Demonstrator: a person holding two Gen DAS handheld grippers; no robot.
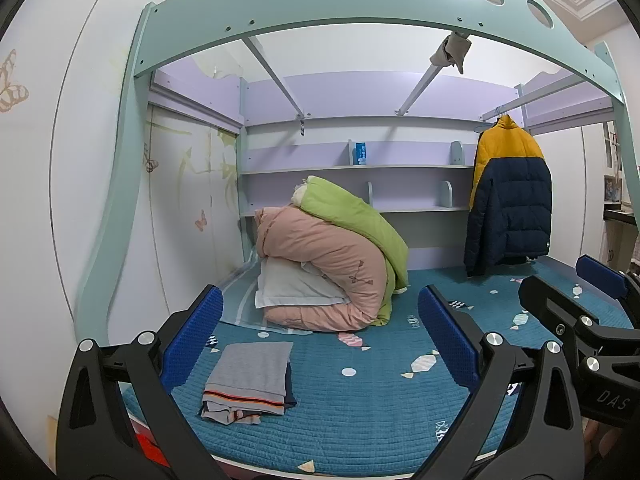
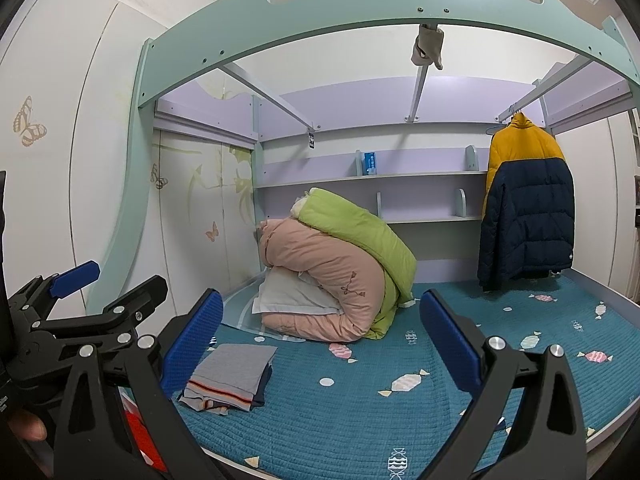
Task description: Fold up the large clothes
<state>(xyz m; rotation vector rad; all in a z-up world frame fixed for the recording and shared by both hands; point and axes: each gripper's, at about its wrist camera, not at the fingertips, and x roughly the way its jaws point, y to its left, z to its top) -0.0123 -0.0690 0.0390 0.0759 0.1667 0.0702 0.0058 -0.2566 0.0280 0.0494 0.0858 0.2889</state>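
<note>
Just ahead of me, my left gripper [image 1: 320, 336] and right gripper [image 2: 320, 340] both hang spread wide and empty above the teal bed cover [image 1: 360, 408]. Near the front edge lies a folded grey stack [image 1: 250, 378], seemingly done. Farther back slump the rolled pink and green quilts [image 1: 332, 256]. Farthest, the yellow and navy puffer jacket [image 1: 508, 196], likely the garment to fold, hangs on its hanger at the back right. The risk I foresee: its slippery padding sliding from my pads, or the hanger snagging as I pull.
</note>
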